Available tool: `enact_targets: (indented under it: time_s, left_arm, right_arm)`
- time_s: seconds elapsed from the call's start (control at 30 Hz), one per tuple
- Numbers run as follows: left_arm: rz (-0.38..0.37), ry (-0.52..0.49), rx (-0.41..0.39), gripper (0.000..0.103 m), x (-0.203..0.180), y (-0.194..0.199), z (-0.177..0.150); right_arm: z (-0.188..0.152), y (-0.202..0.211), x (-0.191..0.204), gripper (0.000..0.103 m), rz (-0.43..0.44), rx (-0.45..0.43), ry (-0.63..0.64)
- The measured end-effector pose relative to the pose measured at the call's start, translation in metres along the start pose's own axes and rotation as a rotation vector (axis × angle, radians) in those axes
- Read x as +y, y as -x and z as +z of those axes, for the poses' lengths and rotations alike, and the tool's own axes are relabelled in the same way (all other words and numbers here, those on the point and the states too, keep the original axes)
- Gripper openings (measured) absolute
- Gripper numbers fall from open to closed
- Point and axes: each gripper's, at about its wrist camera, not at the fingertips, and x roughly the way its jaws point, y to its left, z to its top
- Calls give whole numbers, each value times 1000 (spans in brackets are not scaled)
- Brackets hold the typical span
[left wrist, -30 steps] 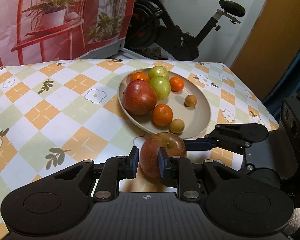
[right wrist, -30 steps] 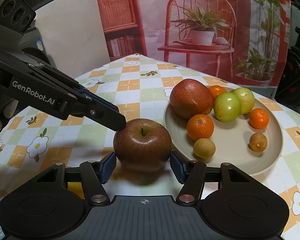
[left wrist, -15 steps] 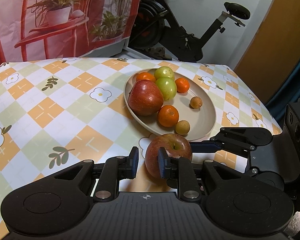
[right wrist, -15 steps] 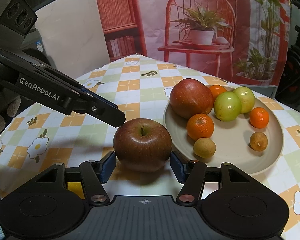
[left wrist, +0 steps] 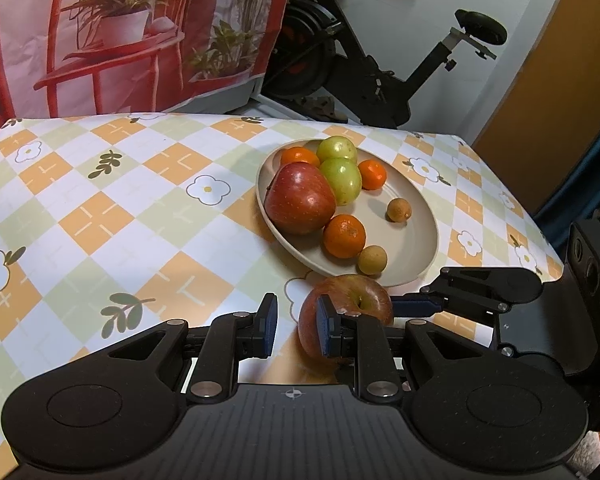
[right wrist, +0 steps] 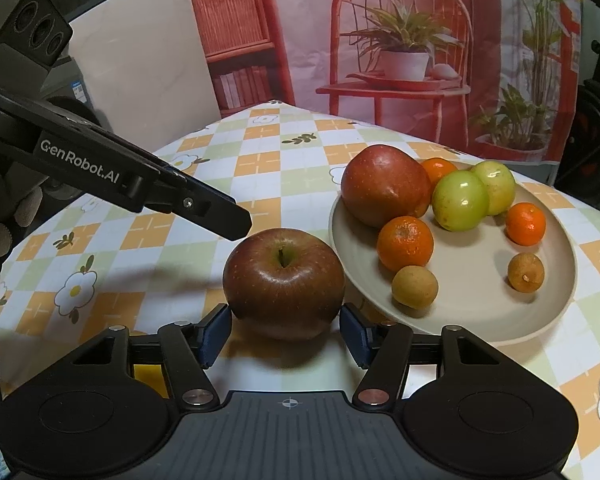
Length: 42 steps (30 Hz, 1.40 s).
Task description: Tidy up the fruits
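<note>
Between the blue pads of your right gripper [right wrist: 284, 330] sits the dark red apple [right wrist: 284, 282], stem up on the checked tablecloth [right wrist: 260, 168]; both pads touch its sides, so it is gripped. Just left of it, your left gripper [left wrist: 294, 326] has its jaws nearly closed on nothing, its tip beside the apple's far-left shoulder. Just right of the apple lies the beige plate [right wrist: 480, 300], holding a second red apple [right wrist: 384, 190], two green fruits, three oranges and two small brown fruits.
</note>
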Motion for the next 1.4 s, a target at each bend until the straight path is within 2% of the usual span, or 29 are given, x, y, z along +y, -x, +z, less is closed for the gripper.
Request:
enact_targets:
  time_s: [0.37,0.57,1.4]
  left_arm:
    - [-52,27,-11,24,2,0,4]
    - [-88,26,14,24,-3,-9,5]
    - [-97,-8,30,24,-10,-14,6]
  right_arm:
    - [0,0,0,56,1,0,1]
    - [1,-1,0,55,5,-1,-1]
    - [0,-1,-1,55,11,-8,-11]
